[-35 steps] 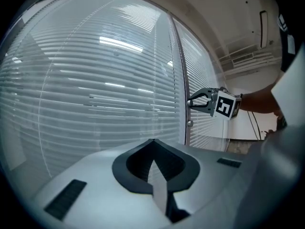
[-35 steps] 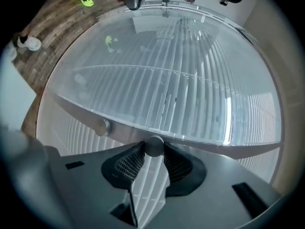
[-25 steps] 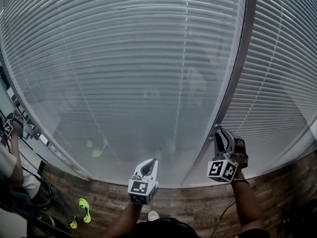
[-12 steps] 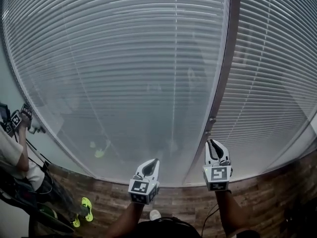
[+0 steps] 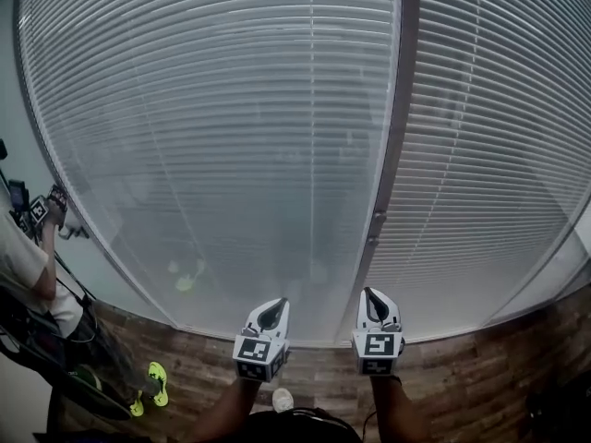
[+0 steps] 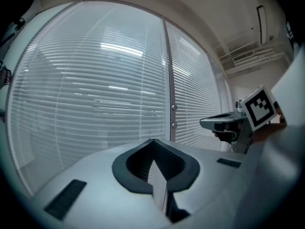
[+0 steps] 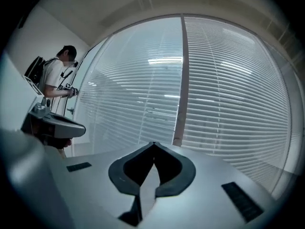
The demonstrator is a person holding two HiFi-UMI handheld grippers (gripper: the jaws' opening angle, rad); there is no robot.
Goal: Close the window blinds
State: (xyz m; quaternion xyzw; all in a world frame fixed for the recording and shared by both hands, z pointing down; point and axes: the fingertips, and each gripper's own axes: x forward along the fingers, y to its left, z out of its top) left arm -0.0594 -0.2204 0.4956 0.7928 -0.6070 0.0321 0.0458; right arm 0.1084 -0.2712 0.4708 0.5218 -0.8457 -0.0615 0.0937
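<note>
The window blinds hang fully lowered on both sides of a dark upright mullion (image 5: 392, 137). The left blind (image 5: 231, 137) lies to its left and the right blind (image 5: 489, 137) to its right, both with horizontal slats that reach the bottom of the glass. The left blind looks hazy and shows faint reflections. 2 small knobs (image 5: 373, 218) sit on the mullion low down.

Both forearms come up from the bottom edge of the head view and reach forward toward the window, wrists straight, with the marker cubes facing back at the camera. The left gripper (image 5: 276, 303) is held roughly level, left of the mullion's foot and in front of the lower edge of the left blind. Its jaws are pressed together tip to tip with nothing between them.

The right gripper (image 5: 369, 292) is upright and level just in front of the mullion's foot, side by side with the left one and a little apart from it. Its jaws have just been closing and now meet at the tips, empty. Neither gripper touches a slat or the mullion.

Far left of the mullion a person (image 5: 28, 266) stands on the wood-patterned floor (image 5: 480, 367) holding a device, with yellow-green shoes (image 5: 152, 386) near them.
</note>
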